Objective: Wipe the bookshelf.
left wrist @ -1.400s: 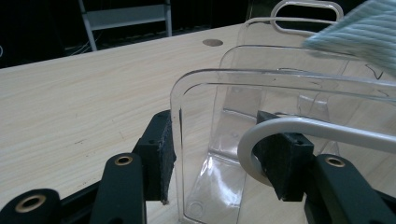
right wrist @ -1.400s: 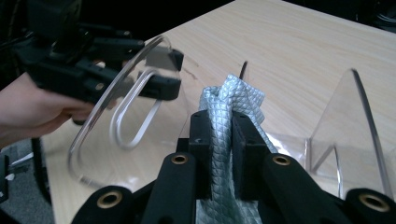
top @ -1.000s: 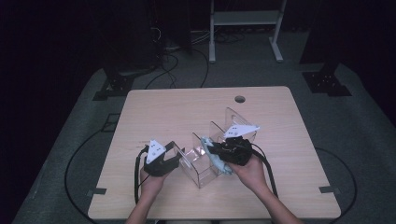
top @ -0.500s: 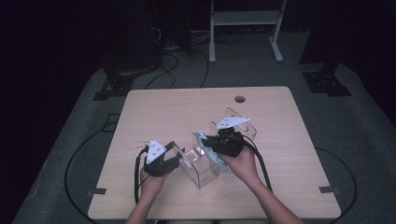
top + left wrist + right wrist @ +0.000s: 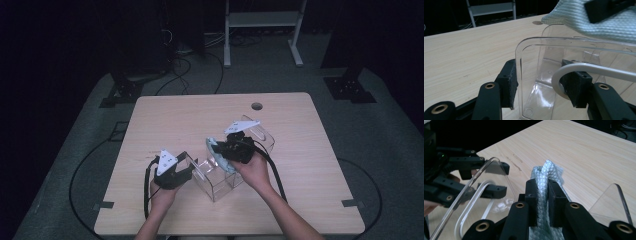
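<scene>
Between right gripper (image 5: 541,195) pads: pinched cloth (image 5: 546,173).

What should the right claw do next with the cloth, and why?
Probably lower the cloth against the clear container wall and wipe. The right claw is shut on the cloth above it, while the left claw braces the container's wall and handle.

No legible text or labels anywhere
</scene>
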`<state>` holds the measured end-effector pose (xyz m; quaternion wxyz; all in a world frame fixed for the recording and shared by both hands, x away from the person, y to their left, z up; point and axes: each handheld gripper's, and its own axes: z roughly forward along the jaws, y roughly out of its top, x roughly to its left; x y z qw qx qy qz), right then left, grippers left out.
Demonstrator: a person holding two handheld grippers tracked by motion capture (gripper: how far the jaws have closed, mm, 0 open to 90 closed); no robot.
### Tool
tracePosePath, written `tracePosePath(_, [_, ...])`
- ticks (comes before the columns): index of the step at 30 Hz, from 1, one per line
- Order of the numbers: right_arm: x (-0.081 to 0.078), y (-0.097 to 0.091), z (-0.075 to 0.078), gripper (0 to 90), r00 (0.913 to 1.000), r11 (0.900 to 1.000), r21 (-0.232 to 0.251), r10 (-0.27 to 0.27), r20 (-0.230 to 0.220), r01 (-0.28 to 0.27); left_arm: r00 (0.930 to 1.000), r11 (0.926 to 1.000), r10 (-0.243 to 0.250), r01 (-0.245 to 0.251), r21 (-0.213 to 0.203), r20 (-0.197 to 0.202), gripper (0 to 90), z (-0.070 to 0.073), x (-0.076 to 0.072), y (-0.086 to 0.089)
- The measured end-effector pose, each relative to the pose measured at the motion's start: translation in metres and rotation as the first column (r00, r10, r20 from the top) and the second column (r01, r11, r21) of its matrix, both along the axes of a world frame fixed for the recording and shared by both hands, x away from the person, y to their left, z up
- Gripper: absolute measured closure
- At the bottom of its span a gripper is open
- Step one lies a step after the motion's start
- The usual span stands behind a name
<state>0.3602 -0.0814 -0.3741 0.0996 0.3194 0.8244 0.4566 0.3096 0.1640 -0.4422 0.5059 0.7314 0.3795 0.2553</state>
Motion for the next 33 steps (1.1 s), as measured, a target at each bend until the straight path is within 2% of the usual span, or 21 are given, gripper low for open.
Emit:
tracePosePath(3, [-0.006, -0.003, 0.001, 79.7, 1.0000, 0.9999, -0.011, 0.003, 0.006, -0.003, 1.0000, 1.0000, 0.002, -0.002, 0.002, 0.001, 47.9, 0.000, 0.000, 0.000])
tracePosePath(6, [-0.002, -0.001, 0.001, 79.7, 1.0000, 0.9999, -0.016, 0.004, -0.005, -0.004, 1.0000, 1.0000, 0.002, -0.002, 0.004, -0.001, 48.0, 0.001, 0.000, 0.000])
tracePosePath(10, [0.010, 0.010, 0.003, 79.7, 0.9998, 0.9995, -0.031, -0.008, -0.017, 0.007, 1.0000, 1.0000, 0.006, -0.006, 0.001, -0.002, 48.1, 0.001, 0.000, 0.000])
tracePosePath(15, [0.029, 0.026, 0.005, 79.7, 0.9994, 0.9970, -0.077, -0.013, -0.032, 0.011, 1.0000, 1.0000, 0.003, -0.003, 0.000, -0.005, 48.1, 0.001, 0.001, 0.000])
tracePosePath(20, [0.036, 0.036, 0.007, 79.6, 0.9981, 0.9947, -0.101, -0.025, -0.056, 0.019, 1.0000, 1.0000, 0.002, -0.002, 0.001, -0.005, 48.0, 0.001, 0.000, 0.000])
tracePosePath(24, [0.029, 0.029, 0.008, 79.6, 0.9983, 0.9969, -0.078, -0.010, -0.058, 0.006, 1.0000, 1.0000, 0.005, -0.005, -0.003, -0.005, 47.4, 0.000, 0.000, 0.000])
tracePosePath(27, [0.018, 0.018, 0.009, 79.7, 0.9992, 0.9967, -0.080, 0.006, -0.038, -0.009, 1.0000, 1.0000, 0.008, -0.008, 0.000, -0.001, 47.8, 0.000, 0.000, 0.000])
tracePosePath(33, [-0.009, -0.009, 0.005, 79.7, 0.9984, 0.9992, -0.026, 0.030, -0.047, -0.031, 1.0000, 0.9999, 0.010, -0.010, -0.004, -0.002, 47.8, 0.000, 0.001, -0.001])
